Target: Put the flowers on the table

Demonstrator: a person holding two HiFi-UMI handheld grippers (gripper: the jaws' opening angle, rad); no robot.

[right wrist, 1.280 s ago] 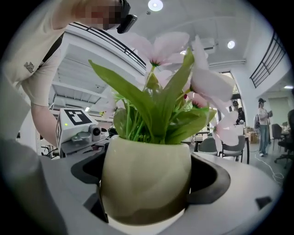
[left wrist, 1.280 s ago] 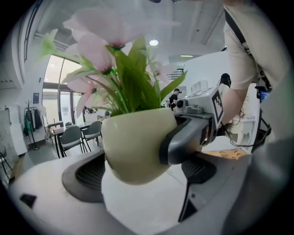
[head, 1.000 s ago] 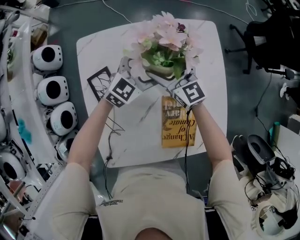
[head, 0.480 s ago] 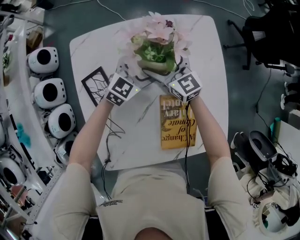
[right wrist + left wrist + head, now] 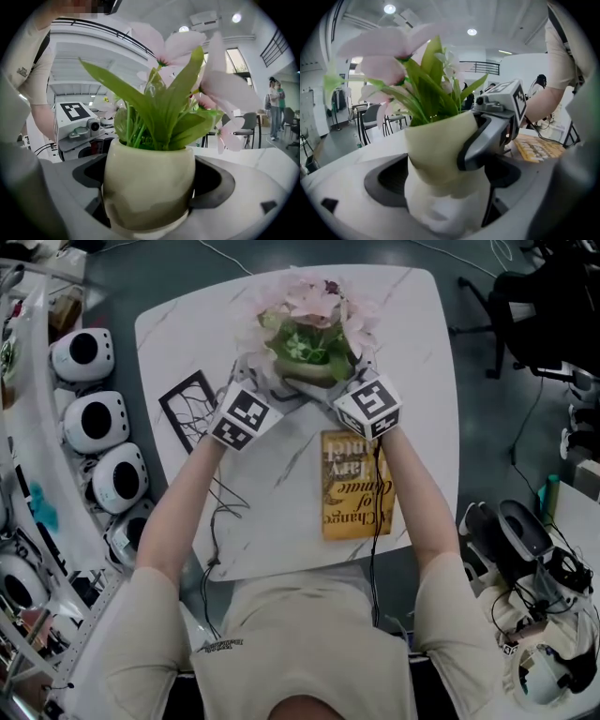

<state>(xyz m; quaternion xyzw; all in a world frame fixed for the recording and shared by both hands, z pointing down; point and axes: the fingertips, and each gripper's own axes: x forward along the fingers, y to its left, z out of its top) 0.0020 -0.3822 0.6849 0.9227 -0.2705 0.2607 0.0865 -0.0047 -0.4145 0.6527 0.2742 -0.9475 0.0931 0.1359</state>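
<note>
While it's top-centre of frame, flower pot [image 5: 312,381]: over worktop [image 5: 422,352]
left tongs [image 5: 443,185]: clamped on flower pot
right tongs [image 5: 147,187]: clamped on it too

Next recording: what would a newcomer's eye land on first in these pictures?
The pot of pink flowers stands out first, clamped from both sides by the left gripper and the right gripper at the far end of the white table. Next come the yellow book, lying on the table nearer the person, and a row of white round devices beyond the table's left edge.
</note>
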